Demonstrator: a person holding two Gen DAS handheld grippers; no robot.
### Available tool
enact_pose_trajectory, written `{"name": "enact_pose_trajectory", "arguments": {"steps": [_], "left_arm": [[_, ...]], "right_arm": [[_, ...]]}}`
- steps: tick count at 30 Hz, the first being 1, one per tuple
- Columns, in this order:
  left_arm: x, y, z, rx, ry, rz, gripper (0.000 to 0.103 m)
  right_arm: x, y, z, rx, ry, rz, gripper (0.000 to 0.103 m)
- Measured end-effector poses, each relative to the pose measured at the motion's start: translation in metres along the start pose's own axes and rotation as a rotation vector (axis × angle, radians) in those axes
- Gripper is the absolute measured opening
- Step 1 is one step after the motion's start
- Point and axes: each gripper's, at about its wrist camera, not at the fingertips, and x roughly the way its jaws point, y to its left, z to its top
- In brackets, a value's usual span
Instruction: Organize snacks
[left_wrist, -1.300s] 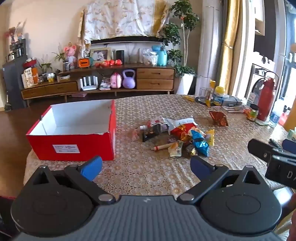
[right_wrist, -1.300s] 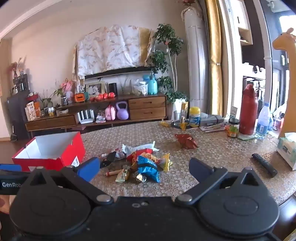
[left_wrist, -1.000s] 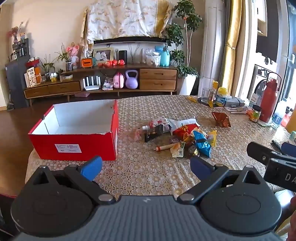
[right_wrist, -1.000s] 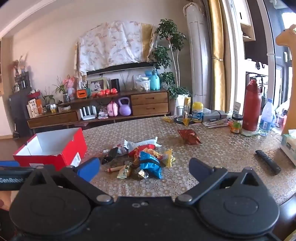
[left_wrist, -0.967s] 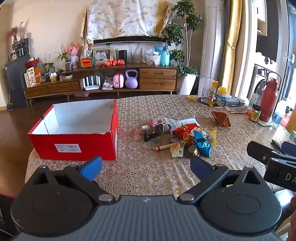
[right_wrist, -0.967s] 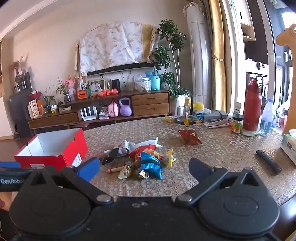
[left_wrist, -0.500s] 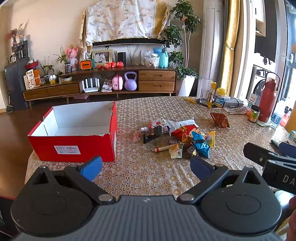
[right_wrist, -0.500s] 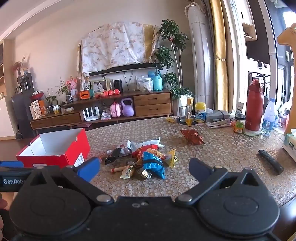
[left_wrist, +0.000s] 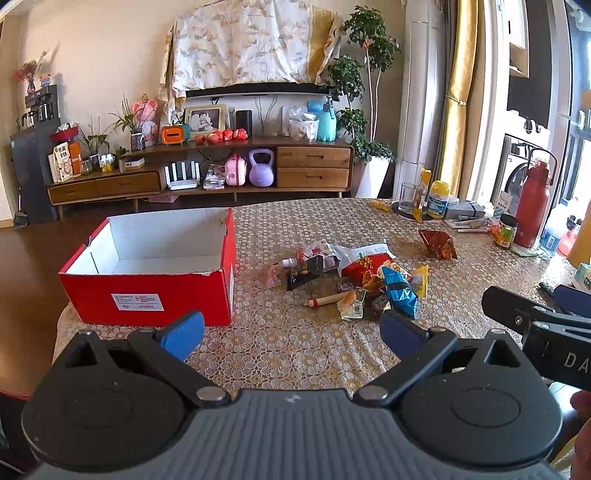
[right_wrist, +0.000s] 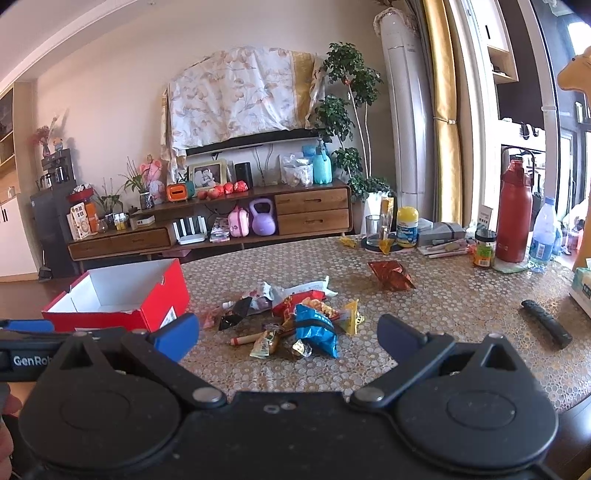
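Nothing is seen packed yet — the red box (left_wrist: 147, 280) at the table's left edge shows a bare white inside, while the snacks (left_wrist: 354, 277) lie heaped mid-table (one foil packet (left_wrist: 437, 243) apart). Left gripper (left_wrist: 291, 328) and right gripper (right_wrist: 288, 338) are held over the near edge, spread wide, nothing gripped.

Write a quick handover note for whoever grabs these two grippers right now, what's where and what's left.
Left gripper: open, empty, above the near table edge.
Right gripper: open, empty, facing the snack pile.
Red box: open on the table's left, looks empty.
Snacks: heaped mid-table; one orange foil packet lies apart, farther right.
Done: nothing boxed.
Left: probably moving every snack into the box.
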Motion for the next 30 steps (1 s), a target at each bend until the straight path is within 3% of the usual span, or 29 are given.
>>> {"name": "enact_pose_trajectory", "arguments": {"steps": [30], "left_arm": [[-0.014, -0.005, 0.001, 0.005, -0.031, -0.034, 0.102]], "right_arm": [[-0.011, -0.006, 0.0, 0.017, -0.048, 0.011, 0.103]]}}
